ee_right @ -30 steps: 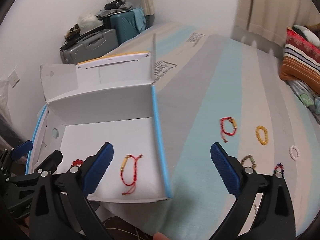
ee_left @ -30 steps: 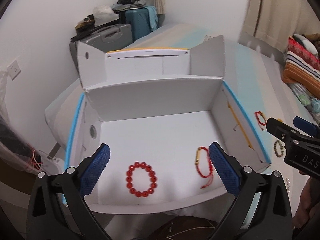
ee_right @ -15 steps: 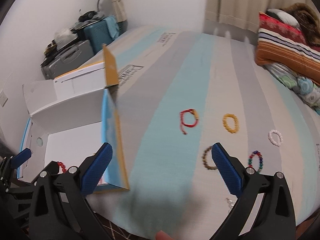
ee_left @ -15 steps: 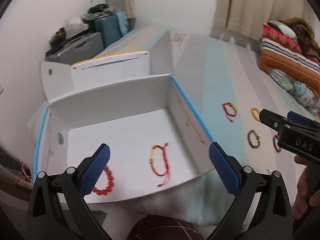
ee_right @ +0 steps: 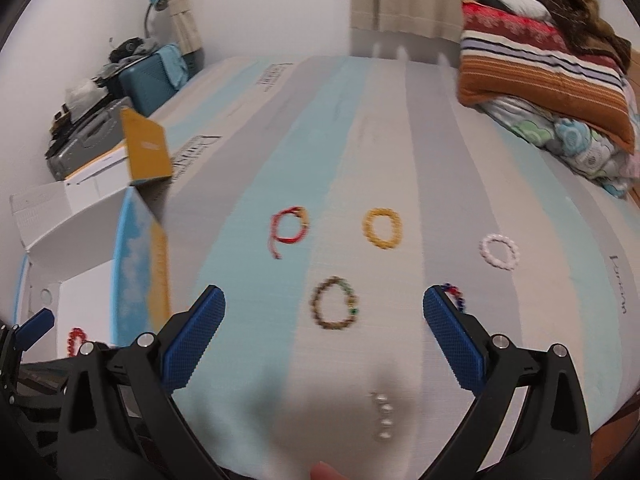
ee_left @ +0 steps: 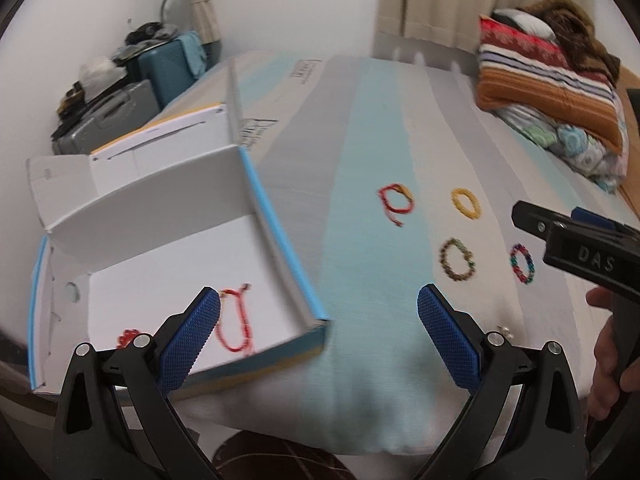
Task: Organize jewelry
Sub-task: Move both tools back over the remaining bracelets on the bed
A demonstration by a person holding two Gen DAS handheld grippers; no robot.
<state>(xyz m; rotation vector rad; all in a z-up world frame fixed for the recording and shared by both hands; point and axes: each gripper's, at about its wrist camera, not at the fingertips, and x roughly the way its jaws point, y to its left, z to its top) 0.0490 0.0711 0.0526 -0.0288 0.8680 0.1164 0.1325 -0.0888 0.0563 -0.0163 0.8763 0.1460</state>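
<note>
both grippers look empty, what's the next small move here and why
Probably lower the right gripper onto the brown beaded bracelet: it lies almost between the open fingers, loose on the bed, while the white box holds only two red pieces.

**A:** so where's everything sitting?

**B:** open box (ee_left: 276, 248) is on the bed (ee_right: 400, 128), left side near the front edge. Inside it, a cord bracelet (ee_left: 236, 324) with a bead bracelet (ee_left: 128, 337) to its left.

**A:** and the loose stuff?

**B:** right of the box, on the bed. Back row, left to right: another cord bracelet (ee_right: 289, 229), a bead ring (ee_right: 382, 227), then a pale one (ee_right: 499, 251) furthest right. In front of those, a mixed-bead bracelet (ee_right: 334, 303), and right of it a multi-bead one (ee_right: 454, 296), partly behind the right tool's finger. A row of small beads (ee_right: 382, 416) lies nearest the front edge.

**A:** behind?

**B:** folded blankets (ee_right: 544, 64) at the back right, suitcases (ee_left: 132, 92) beyond the box.
</note>
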